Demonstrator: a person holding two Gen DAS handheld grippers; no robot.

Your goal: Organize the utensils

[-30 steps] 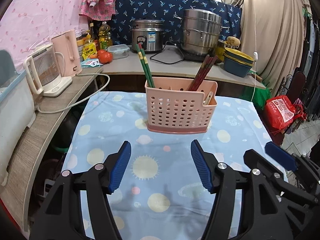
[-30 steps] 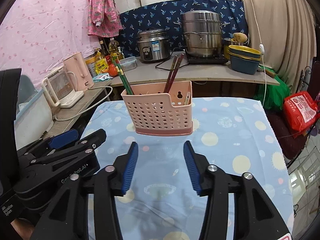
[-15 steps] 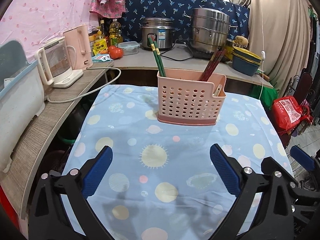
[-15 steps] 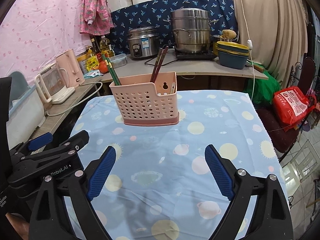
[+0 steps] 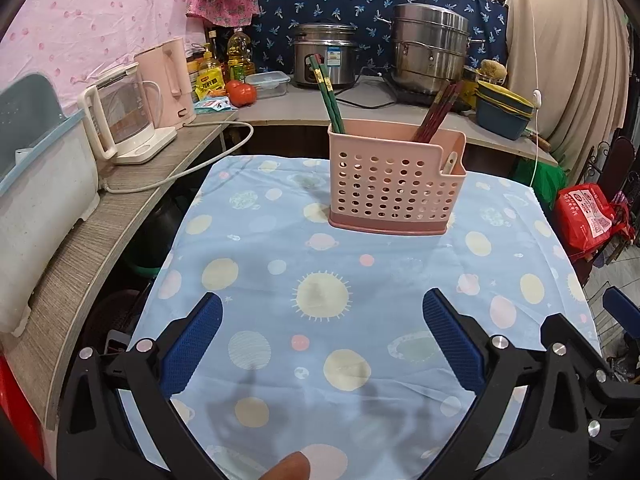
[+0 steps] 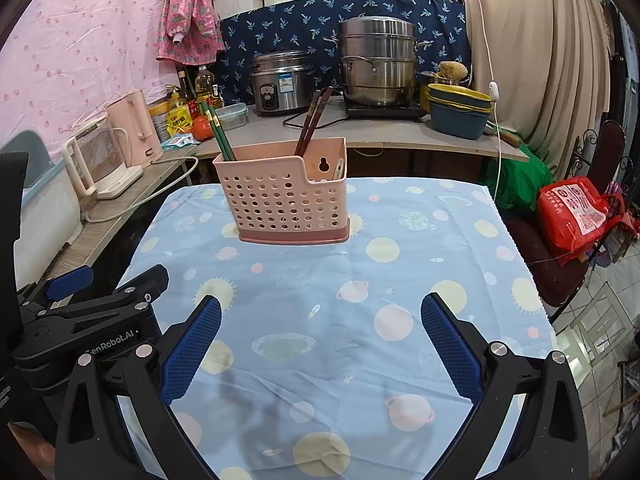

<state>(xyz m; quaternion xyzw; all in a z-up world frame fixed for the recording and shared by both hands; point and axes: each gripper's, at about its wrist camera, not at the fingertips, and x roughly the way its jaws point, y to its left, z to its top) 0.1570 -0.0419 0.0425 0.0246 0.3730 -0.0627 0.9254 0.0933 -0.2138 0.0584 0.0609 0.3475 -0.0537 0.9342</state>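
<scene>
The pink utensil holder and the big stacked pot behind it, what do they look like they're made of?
The utensil holder looks like moulded plastic with a matte pink finish: thin walls, even rows of punched holes, a darker base. The stacked pot looks like stainless steel: silvery, with bright reflections and some dulled patches.

pink perforated caddy [image 5: 394,184], planet-print blue tablecloth [image 5: 360,280]

Right gripper [image 6: 320,336], spread wide and empty, faces the pink utensil holder [image 6: 286,196].
</scene>
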